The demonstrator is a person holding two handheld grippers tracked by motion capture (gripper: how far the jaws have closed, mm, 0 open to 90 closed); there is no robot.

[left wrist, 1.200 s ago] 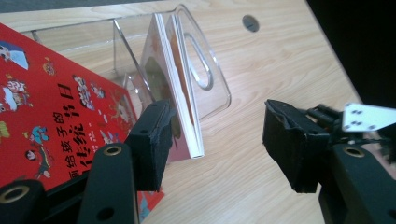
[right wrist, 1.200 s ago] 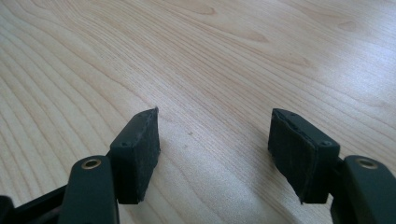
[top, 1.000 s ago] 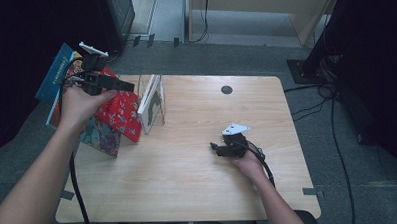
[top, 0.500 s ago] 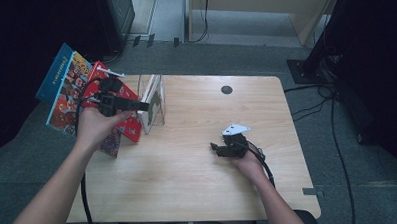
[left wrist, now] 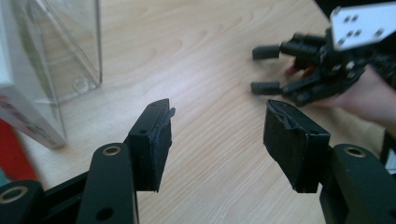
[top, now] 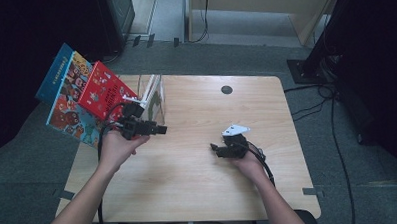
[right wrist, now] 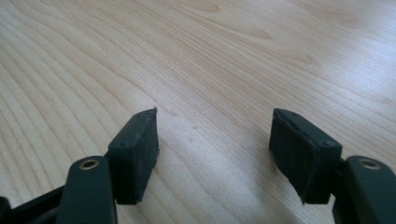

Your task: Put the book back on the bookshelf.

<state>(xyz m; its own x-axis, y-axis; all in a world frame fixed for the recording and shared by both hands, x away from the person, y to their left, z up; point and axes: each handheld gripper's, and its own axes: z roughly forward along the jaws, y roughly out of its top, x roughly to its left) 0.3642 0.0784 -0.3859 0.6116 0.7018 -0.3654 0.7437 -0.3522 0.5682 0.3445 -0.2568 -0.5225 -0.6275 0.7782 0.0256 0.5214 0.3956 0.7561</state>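
My left gripper [top: 160, 129] hovers low over the wooden table [top: 199, 192], just in front of a clear acrylic book holder [top: 155, 96]. In the left gripper view its jaws [left wrist: 217, 130] stand wide apart with nothing between them, and the holder [left wrist: 60, 51] rises at the upper left. A red book [top: 103, 90] and a blue picture book [top: 66, 101] lean outward past the table's left edge beside the holder. My right gripper [top: 216, 150] rests on the table near the middle, jaws [right wrist: 212, 140] open over bare wood.
A white book edge [left wrist: 25, 119] leans against the holder's near wall. A round cable hole [top: 226, 89] sits at the table's far side. Dark furniture and cables [top: 331, 102] surround the table on the grey floor.
My left hand has left the books and come down and to the right, over the table in front of the holder. The books now lean fanned out to the left. The right hand stayed still.
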